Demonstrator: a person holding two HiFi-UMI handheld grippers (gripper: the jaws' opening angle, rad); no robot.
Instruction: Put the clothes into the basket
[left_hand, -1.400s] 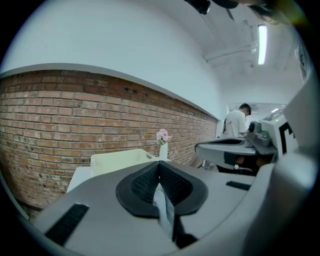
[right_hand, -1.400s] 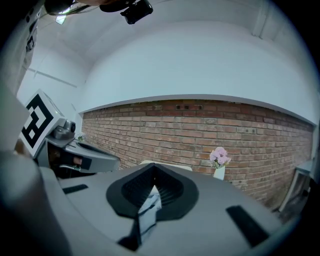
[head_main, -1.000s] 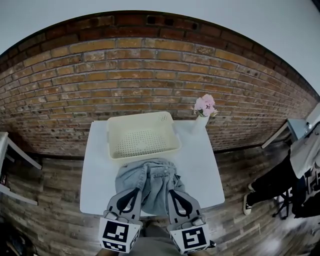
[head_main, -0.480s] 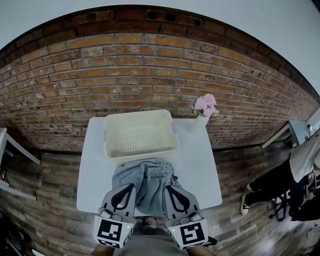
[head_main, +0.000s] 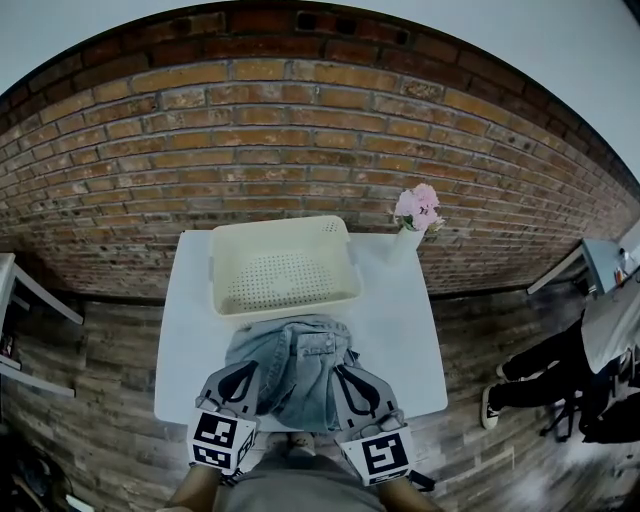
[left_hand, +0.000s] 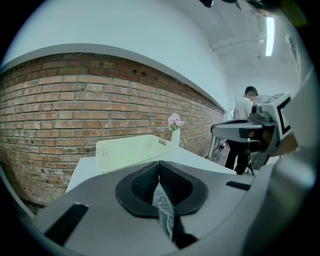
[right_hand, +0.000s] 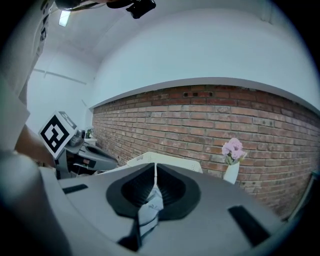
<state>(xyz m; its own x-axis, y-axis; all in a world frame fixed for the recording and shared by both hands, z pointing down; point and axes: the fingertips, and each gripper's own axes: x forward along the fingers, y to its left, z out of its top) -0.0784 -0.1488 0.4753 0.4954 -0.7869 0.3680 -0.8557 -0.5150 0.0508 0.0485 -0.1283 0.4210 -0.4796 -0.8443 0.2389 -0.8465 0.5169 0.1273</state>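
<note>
The denim garment (head_main: 296, 362) is pale blue and rumpled, with a waistband seam showing; it sits on the near half of the white desk (head_main: 402, 335), just before the empty cream basket (head_main: 283, 268); left tongs (head_main: 247, 372) and right tongs (head_main: 343, 372) are each clenched on a fold of its cloth; a vase (head_main: 408, 240) of pink flowers stands beside the basket, a brick wall (head_main: 300, 130) behind.

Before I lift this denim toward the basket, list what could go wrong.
1. The left tool and the right tool each pinch only a thin fold of the denim garment, so it may slip out mid-lift.
2. The near rim of the basket stands right behind the garment; hanging cloth could catch on it and push the basket back.
3. The vase of flowers stands beside the basket's right corner; swinging cloth might tip it.
</note>
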